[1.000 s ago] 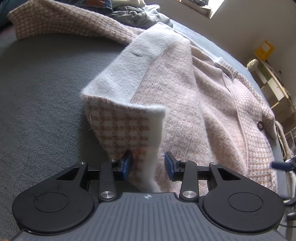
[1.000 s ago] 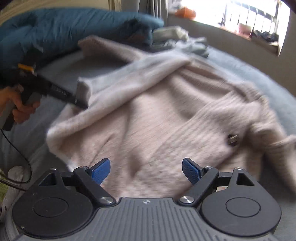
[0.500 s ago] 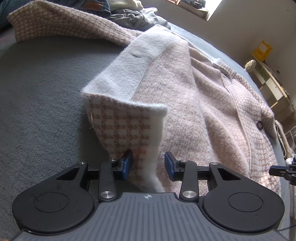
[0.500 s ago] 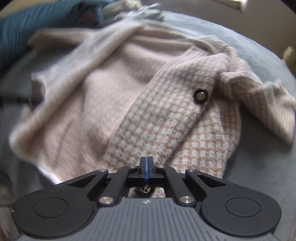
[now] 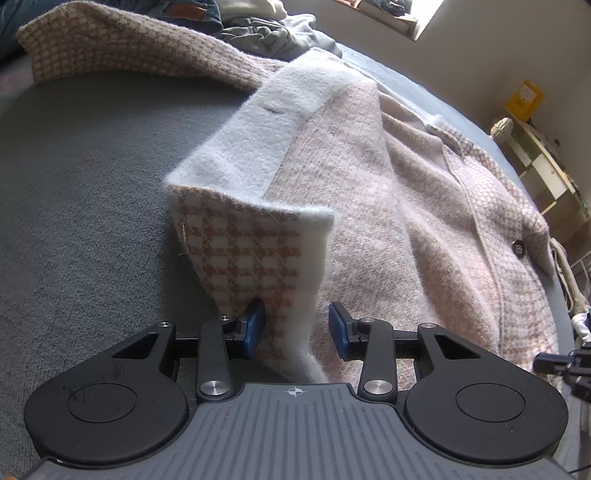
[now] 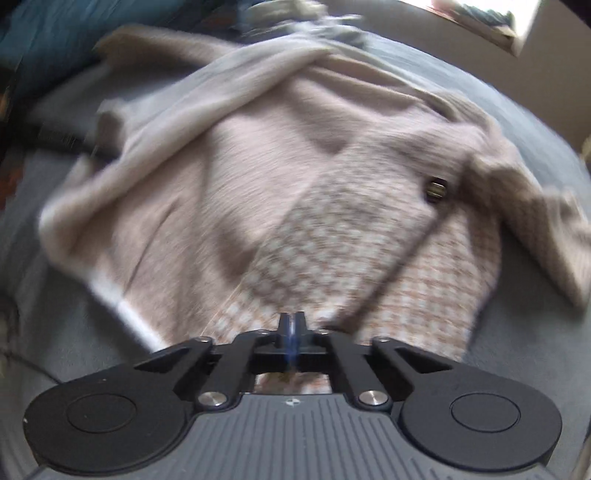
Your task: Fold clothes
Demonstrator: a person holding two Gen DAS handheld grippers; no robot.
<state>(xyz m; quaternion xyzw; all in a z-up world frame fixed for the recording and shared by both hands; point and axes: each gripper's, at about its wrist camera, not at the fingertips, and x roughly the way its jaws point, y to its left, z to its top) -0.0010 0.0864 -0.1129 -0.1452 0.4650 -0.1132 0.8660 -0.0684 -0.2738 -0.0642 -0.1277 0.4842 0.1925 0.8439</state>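
Observation:
A pink-and-tan houndstooth coat [image 5: 388, 206] with a fluffy white lining lies spread on the grey bed [image 5: 74, 184]. My left gripper [image 5: 295, 325] holds its near corner up off the bed, with the thick fabric standing between the blue pads. In the right wrist view the same coat [image 6: 295, 184] is blurred, and a dark button [image 6: 436, 186] shows on its front. My right gripper [image 6: 291, 328] has its pads pressed together over the coat's lower hem. Blur hides whether any fabric is pinched there.
A pile of jeans and grey clothes [image 5: 266, 33] lies at the far end of the bed. A blue duvet [image 6: 55, 37] is heaped at the back left. A wooden shelf [image 5: 543, 177] stands beyond the bed's right side.
My right gripper went from wide open to shut and dropped closer to the coat's hem, rolling a little. The left gripper and the lifted corner kept still.

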